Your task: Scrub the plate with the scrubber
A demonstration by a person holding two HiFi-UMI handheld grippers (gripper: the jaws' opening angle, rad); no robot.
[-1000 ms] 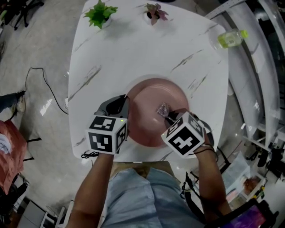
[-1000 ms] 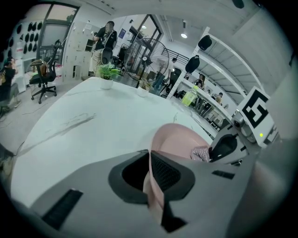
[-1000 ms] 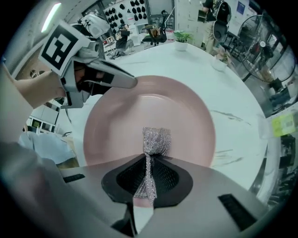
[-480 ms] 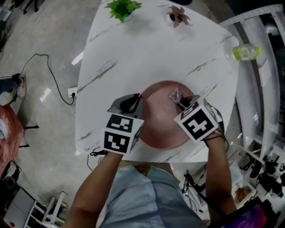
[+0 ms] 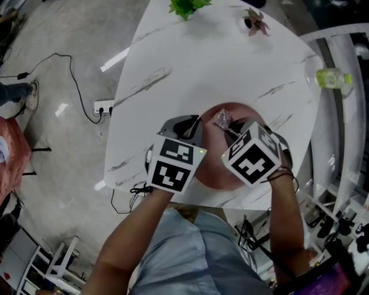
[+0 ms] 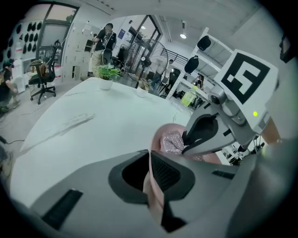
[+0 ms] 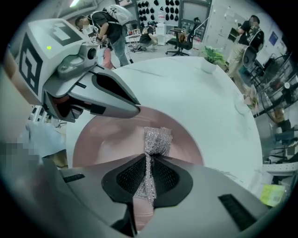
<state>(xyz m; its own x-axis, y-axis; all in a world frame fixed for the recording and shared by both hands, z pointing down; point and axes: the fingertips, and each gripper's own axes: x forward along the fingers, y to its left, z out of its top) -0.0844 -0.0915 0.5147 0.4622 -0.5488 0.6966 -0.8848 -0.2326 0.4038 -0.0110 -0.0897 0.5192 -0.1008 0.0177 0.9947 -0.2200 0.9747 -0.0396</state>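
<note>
A pink plate (image 5: 214,173) lies on the white marble table (image 5: 190,57) near its front edge, mostly hidden under both grippers in the head view. My left gripper (image 5: 193,124) is shut on the plate's left rim (image 6: 153,186); the thin pink edge shows between its pads. My right gripper (image 5: 229,129) is shut on a silvery mesh scrubber (image 5: 222,119). In the right gripper view the scrubber (image 7: 157,139) sticks out past the jaws and rests on the plate (image 7: 107,139) toward its far side. The left gripper (image 7: 93,93) shows there at the plate's left edge.
Two small potted plants (image 5: 185,7) (image 5: 255,20) stand at the table's far edge. A green bottle (image 5: 331,76) lies off to the right. A power strip (image 5: 104,106) and cable are on the floor at left. People and chairs are in the background.
The right gripper has pushed the scrubber from the plate's middle toward its far rim. The left gripper has kept its hold on the rim. The head camera has shifted.
</note>
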